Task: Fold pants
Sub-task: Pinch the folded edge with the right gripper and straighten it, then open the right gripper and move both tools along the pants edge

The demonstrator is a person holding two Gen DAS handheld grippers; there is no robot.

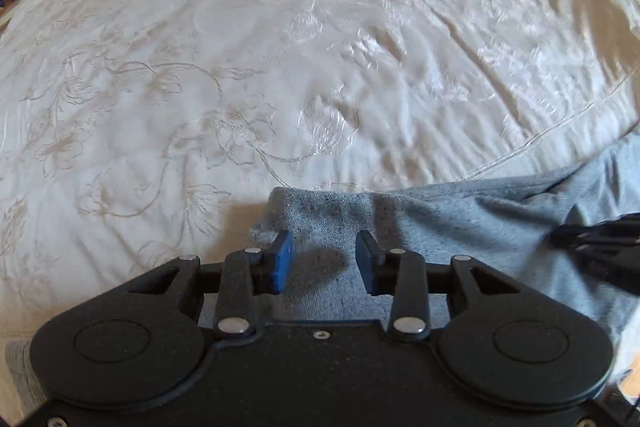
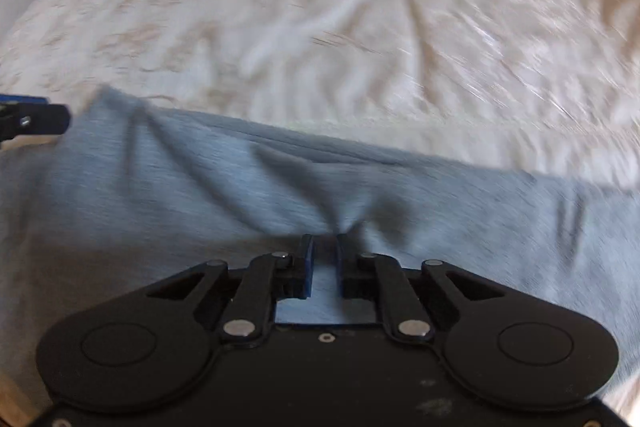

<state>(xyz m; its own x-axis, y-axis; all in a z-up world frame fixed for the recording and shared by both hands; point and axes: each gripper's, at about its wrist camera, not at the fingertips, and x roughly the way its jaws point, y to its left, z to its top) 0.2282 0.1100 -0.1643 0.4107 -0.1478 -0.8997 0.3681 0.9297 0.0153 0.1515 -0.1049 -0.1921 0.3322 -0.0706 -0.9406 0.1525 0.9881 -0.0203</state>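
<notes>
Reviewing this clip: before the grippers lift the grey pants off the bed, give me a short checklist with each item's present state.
1. Right gripper shut on the pants: ok, cloth bunches into a pinch between the pads.
2. Left gripper gripping: not ok, jaws apart over the cloth near its corner.
3. Pants lying flat: not ok, creases run toward the right gripper's pinch.
4. Bedspread caught in either grip: cannot tell.
5. Grippers clear of each other: ok, they sit apart along the cloth.
6. Image sharpness for judging: not ok, right wrist view is blurred.
</notes>
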